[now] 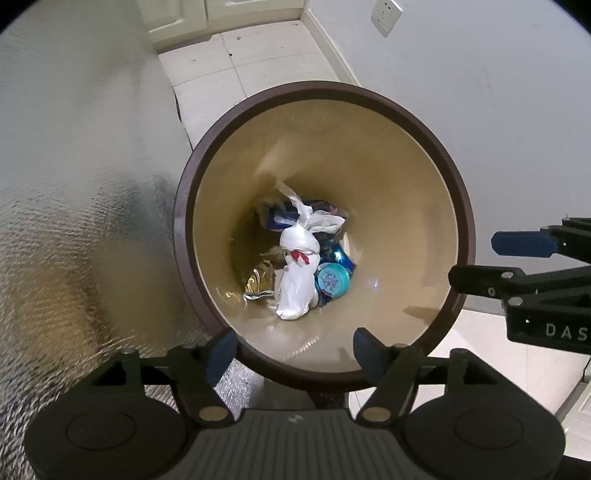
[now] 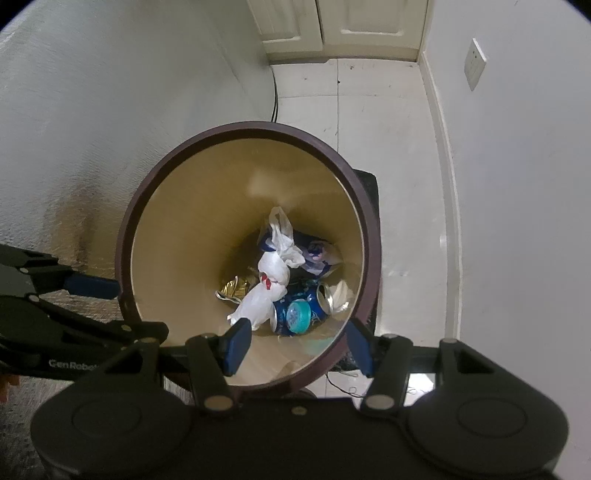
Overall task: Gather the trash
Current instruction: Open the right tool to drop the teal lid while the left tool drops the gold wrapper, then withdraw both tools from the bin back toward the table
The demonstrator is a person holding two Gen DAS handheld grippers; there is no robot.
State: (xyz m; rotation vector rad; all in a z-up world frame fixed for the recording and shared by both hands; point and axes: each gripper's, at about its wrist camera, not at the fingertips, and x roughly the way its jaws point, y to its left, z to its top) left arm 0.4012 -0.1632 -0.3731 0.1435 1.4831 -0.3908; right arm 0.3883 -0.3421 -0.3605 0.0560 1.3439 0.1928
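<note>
The bin's [image 1: 325, 92] wide mouth stands unblocked down to the knotted white bag [image 1: 297, 273] and cans [image 1: 332, 277] (wall [image 1: 498, 129] close beside, tiled floor [image 1: 258, 55] open beyond).

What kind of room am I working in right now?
Probably a corner of a home, maybe a hallway or utility nook: tiled floor, a wall socket, panelled cream cupboard doors, and a brown-rimmed trash bin holding cans and a knotted white bag.

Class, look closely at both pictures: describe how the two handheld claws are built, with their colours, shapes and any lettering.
Each claw, left and right, is a black plastic linkage frame with two round discs, brass-coloured pivot pins and flat blue finger pads. White lettering "DAS" and "Gen Robo" shows, cut off. No cables or sleeves are visible.
</note>
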